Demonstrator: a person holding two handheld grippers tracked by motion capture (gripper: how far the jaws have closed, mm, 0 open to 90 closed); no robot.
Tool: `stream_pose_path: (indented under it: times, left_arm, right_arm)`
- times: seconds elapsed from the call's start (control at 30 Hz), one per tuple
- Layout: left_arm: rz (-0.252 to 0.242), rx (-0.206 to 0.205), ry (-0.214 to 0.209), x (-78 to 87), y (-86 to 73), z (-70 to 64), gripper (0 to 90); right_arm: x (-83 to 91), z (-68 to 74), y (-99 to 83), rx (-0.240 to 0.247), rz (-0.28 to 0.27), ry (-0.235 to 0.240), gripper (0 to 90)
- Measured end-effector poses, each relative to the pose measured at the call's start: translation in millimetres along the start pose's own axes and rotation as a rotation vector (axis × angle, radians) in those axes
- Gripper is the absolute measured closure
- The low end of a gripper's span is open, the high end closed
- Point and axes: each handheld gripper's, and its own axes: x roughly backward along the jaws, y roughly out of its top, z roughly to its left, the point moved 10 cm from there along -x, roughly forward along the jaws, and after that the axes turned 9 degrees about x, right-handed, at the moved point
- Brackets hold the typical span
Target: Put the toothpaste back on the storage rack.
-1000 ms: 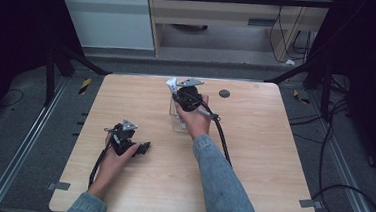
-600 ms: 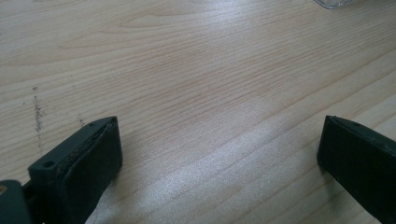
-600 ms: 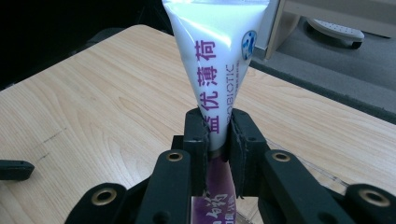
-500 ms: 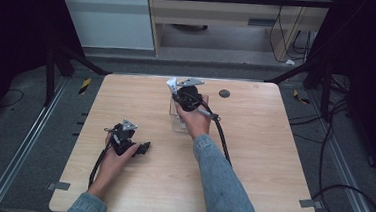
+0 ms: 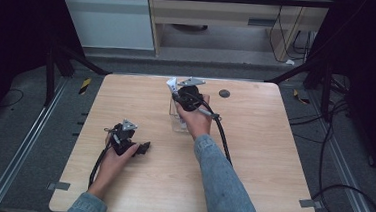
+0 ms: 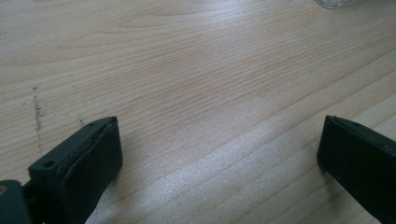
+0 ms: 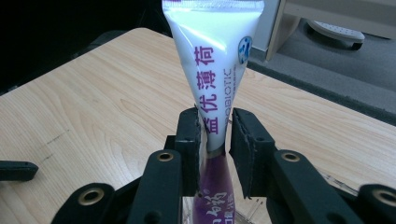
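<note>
Item 1, R gripper: we see its jaws closed on a white-and-purple tube, pinched at the narrow lower part where white turns purple; the pads press both sides. Tube stands upright betw. the fingers, its flat crimped end well above the fingertips, its purple lower end below them, going down into a clear container whose rim shows just under the jaws in the right gripper view. In the high view we find this gripper at the far middle of the table, tube tip poking out just beyond it. Item 2, L gripper: jaws spread wide, nothing betw. them, bare wood under and ahead of the pads; a corner of the clear container sits far ahead, beyond the fingertips, at the top edge of the left gripper view. In the high view we note it lying low near the table's near-left part, well apart from the R gripper and tube. Item 3, small dark round disc: on the table, near the R gripper's side, not touching it.
</note>
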Motion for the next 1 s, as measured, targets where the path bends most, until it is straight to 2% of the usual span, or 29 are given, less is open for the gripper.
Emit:
stream_pose_path:
  times: [0.3, 0.57, 1.0]
  left_arm:
    - [0.000, 0.000, 0.000, 0.0, 0.0, 0.1, 0.0]
    - [-0.002, 0.002, 0.000, -0.1, 0.1, -0.2, 0.0]
    - [0.000, 0.000, 0.000, 0.0, 0.0, 0.0, 0.0]
  right_arm:
    - [8.1, -0.7, 1.6, -0.010, -0.012, 0.004, 70.1]
    - [16.1, -3.7, -3.8, -0.010, -0.013, 0.000, 70.3]
    - [35.2, -5.4, -4.2, -0.006, -0.014, 0.001, 68.5]
